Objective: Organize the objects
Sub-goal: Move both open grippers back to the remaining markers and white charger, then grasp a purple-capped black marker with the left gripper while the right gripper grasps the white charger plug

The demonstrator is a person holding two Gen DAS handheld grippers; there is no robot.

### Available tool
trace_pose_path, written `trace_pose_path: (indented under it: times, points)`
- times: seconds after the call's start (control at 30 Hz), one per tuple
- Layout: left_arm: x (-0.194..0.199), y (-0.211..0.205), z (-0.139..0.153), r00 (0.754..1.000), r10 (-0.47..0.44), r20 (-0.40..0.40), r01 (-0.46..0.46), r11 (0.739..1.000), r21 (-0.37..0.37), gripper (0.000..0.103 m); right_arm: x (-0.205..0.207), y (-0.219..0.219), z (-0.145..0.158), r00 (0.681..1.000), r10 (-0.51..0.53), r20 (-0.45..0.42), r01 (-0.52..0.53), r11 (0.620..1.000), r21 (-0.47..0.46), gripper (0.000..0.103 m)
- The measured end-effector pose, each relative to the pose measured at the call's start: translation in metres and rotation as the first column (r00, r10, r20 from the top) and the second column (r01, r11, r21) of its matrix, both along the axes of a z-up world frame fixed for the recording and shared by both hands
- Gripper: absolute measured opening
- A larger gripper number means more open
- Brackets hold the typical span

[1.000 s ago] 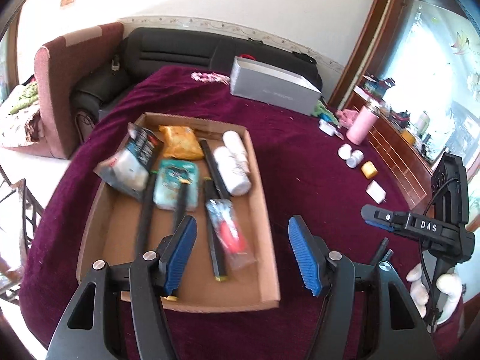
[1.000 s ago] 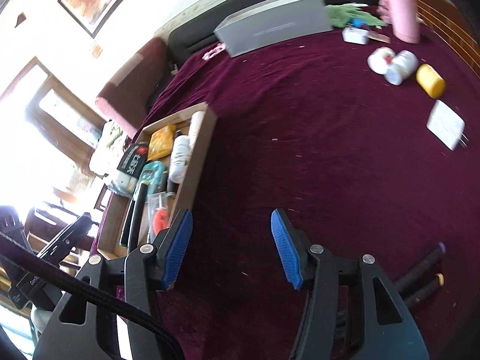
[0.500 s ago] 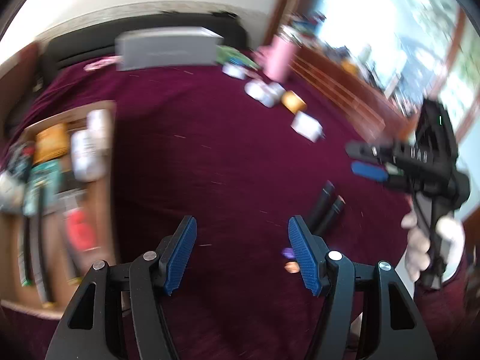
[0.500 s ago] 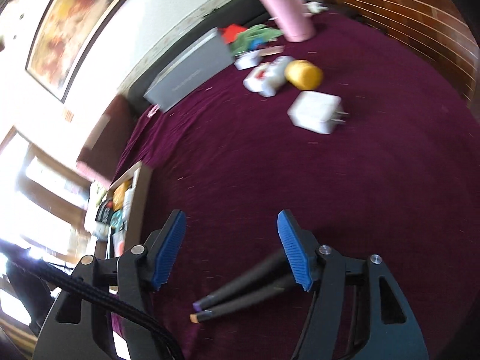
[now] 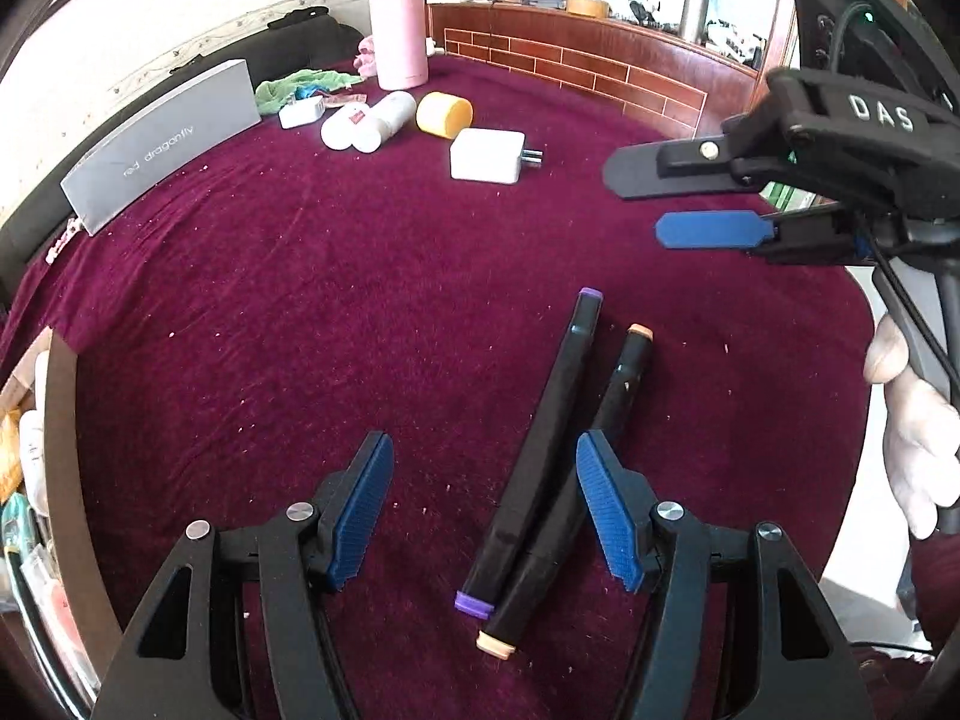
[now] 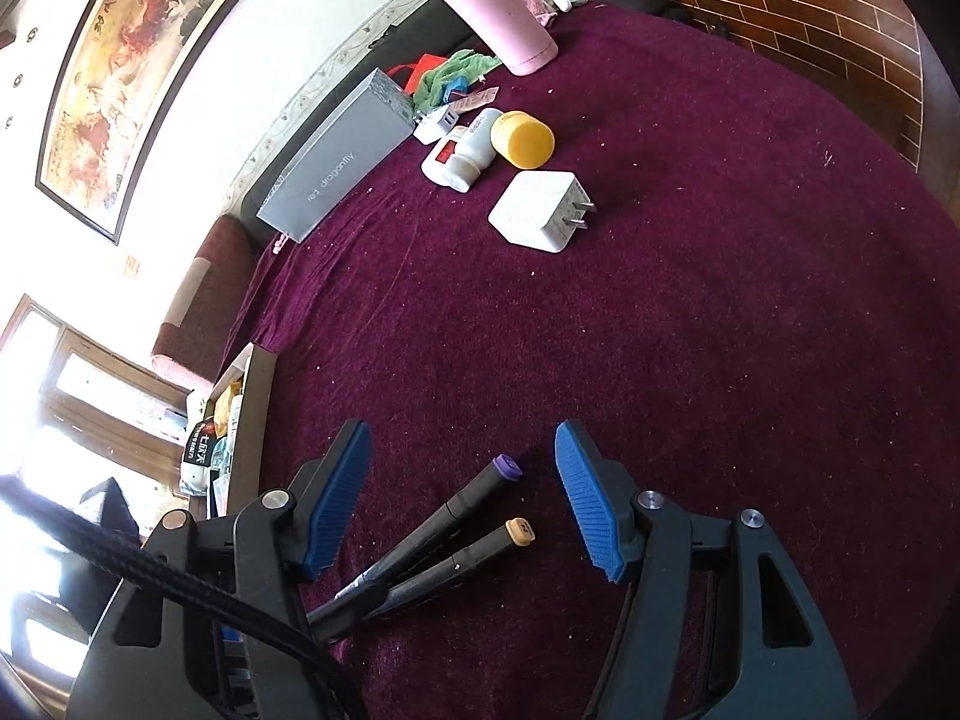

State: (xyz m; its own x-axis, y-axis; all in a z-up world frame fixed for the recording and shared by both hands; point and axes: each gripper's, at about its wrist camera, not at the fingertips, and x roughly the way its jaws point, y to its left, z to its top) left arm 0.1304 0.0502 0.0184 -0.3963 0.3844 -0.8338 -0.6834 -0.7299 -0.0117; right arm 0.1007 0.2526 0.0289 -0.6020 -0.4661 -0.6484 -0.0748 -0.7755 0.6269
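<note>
Both grippers angled down over two markers on the burgundy cloth

The left gripper [image 5: 483, 510] and right gripper [image 6: 459, 495] hang with ribbed blue pads apart, the right's jaws just widened, clamping nothing. Below lie the slim black purple-capped marker [image 5: 543, 444] and orange-capped marker [image 5: 600, 426], touching on the fuzzy tablecloth [image 5: 360, 276]; beyond, a boxy white charger [image 5: 487, 155].

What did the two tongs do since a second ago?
Both swung away from the cardboard tray toward the two black markers on the purple tablecloth. The left tongs are open over them; the right tongs have just been opening around their tips. Nothing is gripped. The markers and white charger stayed put.
</note>
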Motion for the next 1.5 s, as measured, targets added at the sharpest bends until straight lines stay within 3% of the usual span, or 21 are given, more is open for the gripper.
trace_pose_path:
  times: [0.17,0.27,0.37,0.53,0.63,0.77,0.9,0.97,1.13,1.17,1.3,1.37,1.43,1.5]
  points:
    - [-0.020,-0.001,-0.014,0.998,0.070,0.000,-0.070,0.995,-0.071,0.057,0.001,0.005,-0.004,1.000,-0.011,0.009,0.011,1.000,-0.012,0.064]
    - [-0.030,-0.010,-0.015,0.993,0.118,-0.025,-0.119,0.991,-0.066,0.061,0.003,0.007,-0.006,1.000,-0.016,0.016,0.017,1.000,-0.016,0.064]
    - [-0.040,-0.029,-0.013,0.974,0.218,-0.063,-0.223,0.971,-0.085,0.061,0.006,0.010,-0.005,1.000,-0.023,0.015,0.023,1.000,-0.010,0.064]
    - [-0.053,-0.070,-0.012,0.942,0.334,0.024,-0.334,0.942,-0.010,0.061,0.006,0.008,-0.002,1.000,-0.029,0.011,0.029,1.000,-0.003,0.067]
    - [-0.051,-0.076,-0.011,0.949,0.315,0.022,-0.315,0.949,0.026,0.061,0.003,0.002,-0.003,1.000,-0.014,0.013,0.014,1.000,0.004,0.067]
    - [-0.046,-0.059,-0.002,0.980,0.193,-0.055,-0.191,0.981,0.040,0.061,-0.002,-0.005,-0.002,1.000,0.004,0.015,-0.005,1.000,0.023,0.067]
    - [-0.054,-0.036,0.004,0.982,0.078,-0.171,-0.088,0.995,-0.053,0.061,-0.005,-0.001,0.000,1.000,-0.009,0.015,0.008,0.999,0.042,0.067]
    - [-0.063,-0.028,0.005,0.980,0.043,-0.193,-0.059,0.995,-0.075,0.061,-0.006,0.003,0.002,1.000,-0.021,0.012,0.021,0.999,0.046,0.067]
    - [-0.090,-0.010,-0.015,0.995,-0.002,-0.096,-0.011,0.991,-0.134,0.062,-0.014,0.015,0.000,0.999,-0.047,0.022,0.045,0.997,0.056,0.067]
    - [-0.093,-0.011,-0.014,0.994,0.008,-0.105,-0.017,0.996,-0.090,0.062,-0.019,0.018,0.001,0.999,-0.050,0.020,0.048,0.997,0.066,0.067]
    - [-0.104,-0.013,-0.018,0.997,0.081,0.000,-0.081,0.997,-0.019,0.062,-0.046,0.026,0.015,0.999,-0.047,-0.015,0.049,0.985,0.163,0.067]
    - [-0.099,-0.012,-0.019,0.997,0.078,-0.005,-0.078,0.997,-0.023,0.058,-0.065,0.027,0.022,0.999,-0.028,-0.030,0.034,0.975,0.219,0.068]
    - [-0.094,-0.012,-0.017,0.997,0.078,0.005,-0.078,0.997,-0.025,0.046,-0.085,0.026,0.025,0.999,-0.002,-0.041,0.014,0.960,0.281,0.070]
    - [-0.091,-0.012,-0.016,0.997,0.080,0.017,-0.080,0.996,-0.029,0.045,-0.103,0.022,0.022,0.999,0.032,-0.034,-0.019,0.947,0.320,0.071]
